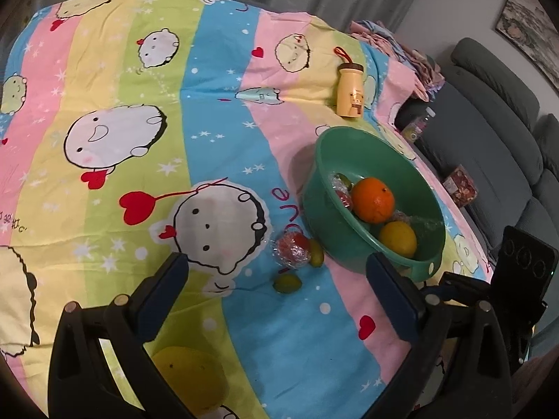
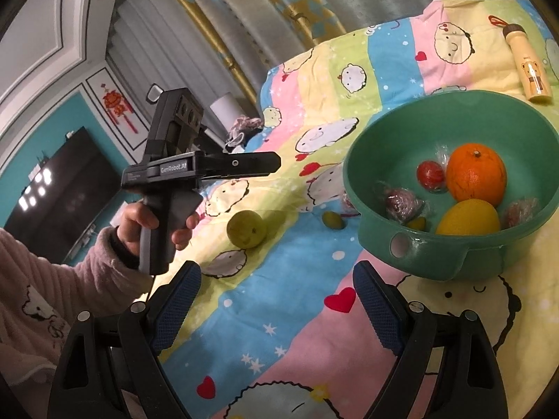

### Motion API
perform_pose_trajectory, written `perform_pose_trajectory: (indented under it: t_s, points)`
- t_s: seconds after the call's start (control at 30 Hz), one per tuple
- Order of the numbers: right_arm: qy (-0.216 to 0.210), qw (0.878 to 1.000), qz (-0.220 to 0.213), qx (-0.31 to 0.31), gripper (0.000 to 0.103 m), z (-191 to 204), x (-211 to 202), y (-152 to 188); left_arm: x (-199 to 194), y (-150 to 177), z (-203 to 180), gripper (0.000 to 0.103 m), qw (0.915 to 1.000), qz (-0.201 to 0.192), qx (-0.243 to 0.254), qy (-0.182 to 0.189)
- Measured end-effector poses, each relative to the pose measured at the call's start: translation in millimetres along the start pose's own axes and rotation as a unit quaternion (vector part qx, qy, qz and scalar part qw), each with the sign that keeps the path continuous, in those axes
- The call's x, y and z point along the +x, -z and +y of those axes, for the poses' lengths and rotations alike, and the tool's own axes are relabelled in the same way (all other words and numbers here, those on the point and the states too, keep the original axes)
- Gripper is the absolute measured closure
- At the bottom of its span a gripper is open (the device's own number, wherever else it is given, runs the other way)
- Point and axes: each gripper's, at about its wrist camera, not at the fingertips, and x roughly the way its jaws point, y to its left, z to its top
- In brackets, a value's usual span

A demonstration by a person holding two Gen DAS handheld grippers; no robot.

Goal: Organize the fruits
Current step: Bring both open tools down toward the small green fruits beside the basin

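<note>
A green basin (image 1: 401,260) (image 2: 436,262) on the cartoon-print cloth holds an orange (image 1: 372,199) (image 2: 476,173), a yellow fruit (image 1: 398,238) (image 2: 468,218) and small wrapped fruits (image 2: 431,173). On the cloth lie a plastic-wrapped red fruit (image 1: 292,248), two small green fruits (image 1: 287,282) (image 1: 316,253) and a yellow-green fruit (image 1: 188,375) (image 2: 246,228). My left gripper (image 1: 276,276) is open and empty, above the cloth near the loose fruits. My right gripper (image 2: 276,288) is open and empty, in front of the basin.
A yellow bear-print bottle (image 1: 350,91) (image 2: 529,63) stands behind the basin. A grey sofa (image 1: 489,139) is on the right, with a patterned box (image 1: 459,185) and jar (image 1: 417,125) beside the table. A TV (image 2: 59,195) hangs at left.
</note>
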Motion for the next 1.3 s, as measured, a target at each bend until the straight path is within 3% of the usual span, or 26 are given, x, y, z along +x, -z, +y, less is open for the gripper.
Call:
perform_pose_trajectory:
  t_s: [0.33, 0.57, 0.7, 0.83, 0.93, 1.1, 1.3]
  points:
    - [-0.008, 1.000, 0.009, 0.004, 0.014, 5, 13, 1, -29, 15, 6, 0.003, 0.9996, -0.023, -0.010, -0.012]
    - [-0.032, 0.999, 0.001, 0.040, 0.014, 3, 16, 3, -22, 34, 0, 0.006, 0.9999, 0.000, 0.003, -0.013]
    - [-0.050, 0.996, -0.017, 0.075, 0.014, 2, 13, 4, -15, 39, -11, 0.013, 0.9995, 0.009, 0.027, -0.017]
    - [-0.044, 0.996, -0.020, 0.075, 0.014, 7, 10, 3, -25, 41, -13, 0.014, 0.9991, -0.006, 0.038, -0.018]
    - [-0.035, 0.997, -0.018, 0.067, 0.014, 11, 10, 0, -41, 46, -2, 0.014, 0.9993, -0.022, 0.020, -0.024]
    - [-0.030, 0.997, -0.016, 0.062, 0.014, 15, 14, 0, -52, 60, 12, 0.014, 0.9993, -0.016, -0.010, -0.032]
    - [0.012, 0.999, -0.003, 0.041, 0.014, 22, 21, -1, -65, 73, 19, 0.014, 0.9986, -0.029, -0.038, -0.022]
